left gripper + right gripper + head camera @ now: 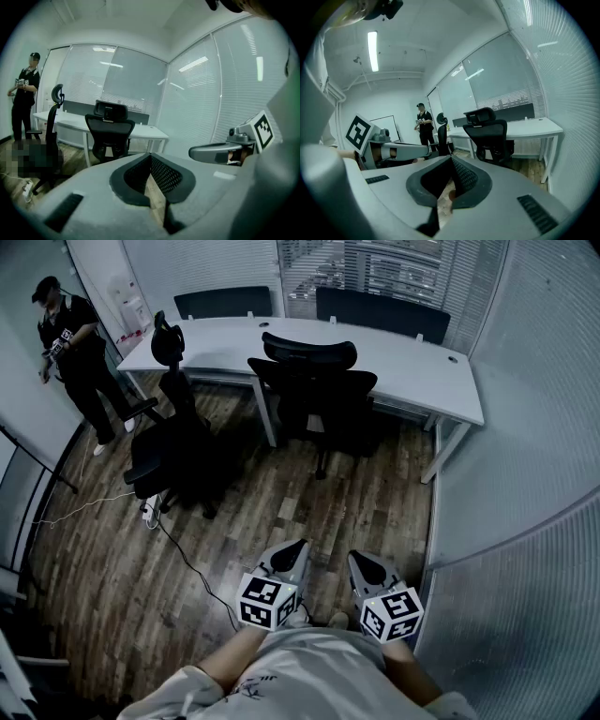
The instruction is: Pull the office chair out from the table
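Black mesh and black frame: the office chair (314, 390) stands tucked against the near edge of the white counter (412, 362), its seat partly under the top and its backrest (319, 385) facing the room. A second chair (173, 446) stands clear of the counter off to the left, and a person (73, 348) stands by the wall beyond it.

The left gripper (296, 549) and the right gripper (360, 561) are held side by side low in front of the wearer, well apart from the chair across a stretch of wooden floor (281, 502). Each pair of jaws is clenched on nothing.

By my reckoning this is the approach, and the pull has not begun. The next move calls for walking up behind the chair, spreading at least one pair of jaws, and closing them on the top of the backrest or the headrest (309, 348). Then draw straight back and let the chair roll. The cable (192, 566) trailing over the floor on the left looks worth avoiding.
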A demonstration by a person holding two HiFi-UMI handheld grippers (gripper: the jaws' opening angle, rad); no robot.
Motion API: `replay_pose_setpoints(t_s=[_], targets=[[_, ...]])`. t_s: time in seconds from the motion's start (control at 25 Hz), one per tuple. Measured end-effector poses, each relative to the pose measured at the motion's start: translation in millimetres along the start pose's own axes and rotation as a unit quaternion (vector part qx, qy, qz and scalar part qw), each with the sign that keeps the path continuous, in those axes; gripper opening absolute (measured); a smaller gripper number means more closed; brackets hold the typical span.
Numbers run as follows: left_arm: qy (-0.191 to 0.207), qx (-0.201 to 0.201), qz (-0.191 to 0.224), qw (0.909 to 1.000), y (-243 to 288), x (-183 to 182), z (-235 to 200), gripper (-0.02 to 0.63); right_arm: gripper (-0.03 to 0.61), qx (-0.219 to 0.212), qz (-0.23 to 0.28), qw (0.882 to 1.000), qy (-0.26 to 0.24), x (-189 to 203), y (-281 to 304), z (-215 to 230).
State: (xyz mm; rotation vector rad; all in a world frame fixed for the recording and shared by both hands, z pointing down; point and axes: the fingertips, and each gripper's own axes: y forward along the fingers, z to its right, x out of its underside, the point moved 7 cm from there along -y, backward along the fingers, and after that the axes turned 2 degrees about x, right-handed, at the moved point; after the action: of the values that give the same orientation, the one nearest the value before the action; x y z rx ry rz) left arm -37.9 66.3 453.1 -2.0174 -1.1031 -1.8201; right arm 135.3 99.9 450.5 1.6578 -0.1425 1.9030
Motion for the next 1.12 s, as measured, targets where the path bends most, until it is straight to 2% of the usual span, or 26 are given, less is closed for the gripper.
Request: replay_pose_setpoints(t_s=[0.52, 0.76, 1.12], targets=[[-0.005, 0.000, -0.008, 1.0000, 2.7, 3.7, 4.6, 0.011, 0.006, 0.001, -0.007, 1.000, -0.004, 4.4, -2.4, 3.3], [-0.008, -0.002, -0.010, 0.9999, 4.2, 5.8, 0.8, 0.011, 0.006, -0.005, 0.005, 1.000, 0.022, 3.0, 1.3, 5.9], [-0.013, -0.008, -0.004, 0.9999, -2.9, 3.2, -21.5, 0.011, 0.006, -0.017, 0.006, 1.000, 0.014, -2.3, 22.1, -7.3]])
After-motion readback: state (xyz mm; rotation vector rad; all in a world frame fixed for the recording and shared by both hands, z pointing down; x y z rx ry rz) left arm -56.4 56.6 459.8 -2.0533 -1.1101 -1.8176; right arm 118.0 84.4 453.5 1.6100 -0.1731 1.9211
